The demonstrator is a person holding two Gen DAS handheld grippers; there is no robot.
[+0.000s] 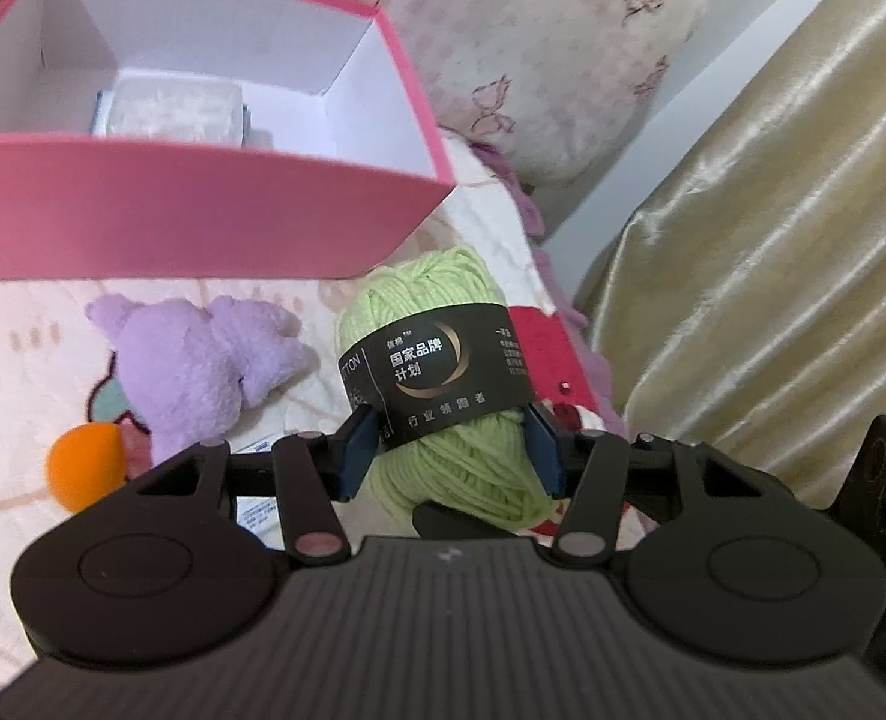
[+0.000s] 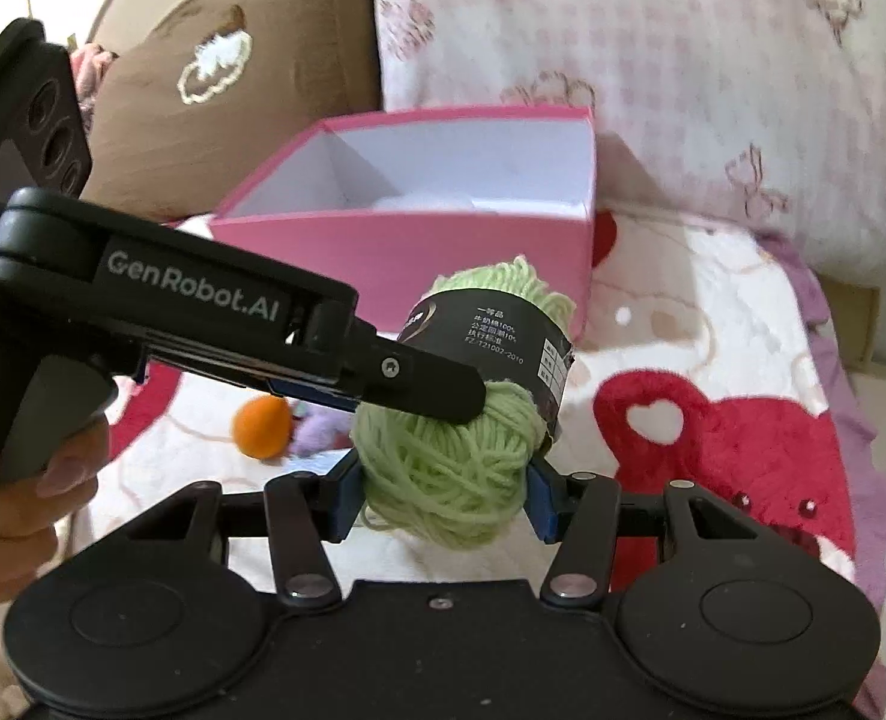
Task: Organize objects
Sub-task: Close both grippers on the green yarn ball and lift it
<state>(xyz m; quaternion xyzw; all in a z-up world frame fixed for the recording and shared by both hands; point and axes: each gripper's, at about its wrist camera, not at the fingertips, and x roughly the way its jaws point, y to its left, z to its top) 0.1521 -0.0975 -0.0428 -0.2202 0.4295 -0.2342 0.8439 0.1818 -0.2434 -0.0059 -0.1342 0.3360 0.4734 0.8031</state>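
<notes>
My left gripper [image 1: 452, 450] and right gripper [image 2: 443, 501] both angle downward, each clenched on one green yarn skein [image 1: 443, 372] lifted above the patterned blanket [image 1: 23, 324], the left one crossing in front of the right. Behind stands the open pink box [image 1: 203, 222], a white bundle [image 1: 173, 114] inside. A purple plush [image 1: 203, 360] and orange ball [image 1: 83, 465] lie below.

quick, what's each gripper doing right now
left gripper: closed on the green yarn ball
right gripper: closed on the same yarn ball
</notes>
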